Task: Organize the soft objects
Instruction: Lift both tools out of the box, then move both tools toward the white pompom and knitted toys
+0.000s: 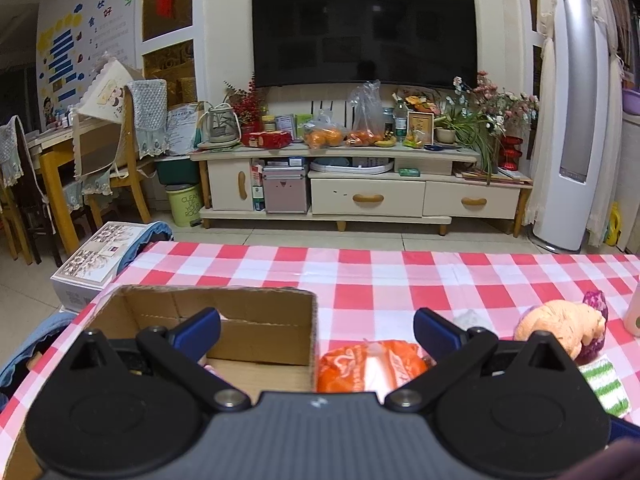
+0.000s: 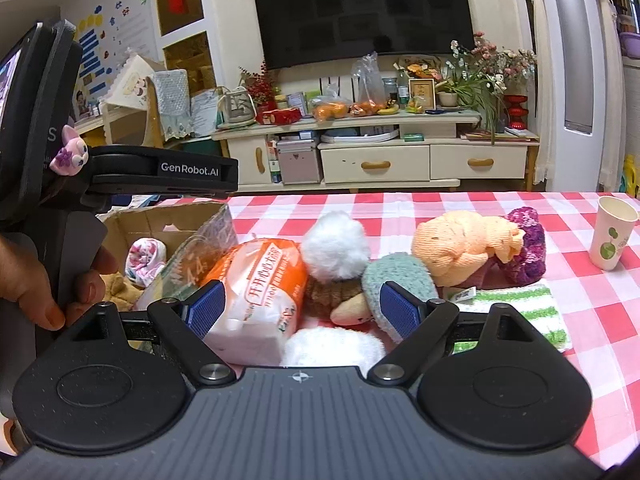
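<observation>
Directly ahead of both claws stretches a table under a red-and-white checked cloth (image 2: pixel 480 208), the largest thing in reach. On it, ahead and to the left of the right claw (image 2: pixel 302 306), stands an open cardboard box (image 2: pixel 160 216); the left claw (image 1: pixel 316 330) hovers over that box's right-hand wall, with a person's hand (image 2: pixel 36 280) gripping its handle. Both claws are released, fingers spread wide with nothing between them.

Inside the box lie a rolled floral cloth (image 2: pixel 144 258) and something tan beneath it, so some sorting looks already done. Just beyond the right claw's left finger leans an orange-and-white soft packet (image 2: pixel 256 284), resting against the box's outer wall. Between the right claw's fingers sit a white fluffy ball (image 2: pixel 334 250), a grey-green knitted piece (image 2: pixel 400 276) and, nearest the claw, a second white fluffy piece (image 2: pixel 332 346). Ahead to the right lie an orange knitted toy (image 2: pixel 464 252) touching a purple knitted one (image 2: pixel 528 248), with a green-and-white striped cloth (image 2: pixel 516 300) just in front of them. A paper cup (image 2: pixel 612 236) stands far right.

Probably the next step is picking up a soft item. To do it well, centre one item between the fingers, close gently on its bulk, and lift clear of its neighbours before crossing to the box.

Readable writing: "GenRobot.AI" on the left claw's side, and "44" on a flap beside the packet. The packet's Chinese print is too blurred to read.
</observation>
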`<act>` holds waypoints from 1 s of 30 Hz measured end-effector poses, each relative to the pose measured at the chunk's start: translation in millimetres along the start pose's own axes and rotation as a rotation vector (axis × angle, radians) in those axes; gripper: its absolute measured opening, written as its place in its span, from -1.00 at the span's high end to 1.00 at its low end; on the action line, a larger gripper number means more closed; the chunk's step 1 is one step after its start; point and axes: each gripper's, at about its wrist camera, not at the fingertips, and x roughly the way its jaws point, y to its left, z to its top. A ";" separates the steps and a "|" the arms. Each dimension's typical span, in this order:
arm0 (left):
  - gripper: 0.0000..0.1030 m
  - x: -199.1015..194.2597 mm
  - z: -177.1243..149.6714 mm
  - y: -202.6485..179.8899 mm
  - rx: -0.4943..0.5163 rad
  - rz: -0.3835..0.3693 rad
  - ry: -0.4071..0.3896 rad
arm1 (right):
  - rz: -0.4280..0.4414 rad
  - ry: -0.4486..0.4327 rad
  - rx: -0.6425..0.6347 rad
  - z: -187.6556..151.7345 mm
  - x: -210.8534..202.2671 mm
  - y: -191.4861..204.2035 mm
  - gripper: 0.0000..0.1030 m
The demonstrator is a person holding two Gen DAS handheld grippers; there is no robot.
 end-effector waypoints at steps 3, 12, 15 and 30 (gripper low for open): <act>-0.98 -0.4 -1.0 -5.8 0.011 -0.009 0.000 | -0.013 -0.004 0.004 -1.5 1.3 -2.3 -1.00; -0.98 0.2 -4.2 -23.3 0.039 -0.032 0.001 | -0.051 -0.008 0.026 -1.9 7.3 -4.9 -1.00; -0.98 0.3 -5.9 -29.8 0.053 -0.041 0.003 | -0.063 -0.005 0.033 -3.9 8.9 -6.6 -1.00; -0.98 -2.0 -18.8 -67.8 0.118 -0.123 0.021 | -0.162 -0.022 0.085 -7.2 6.9 -27.3 -1.00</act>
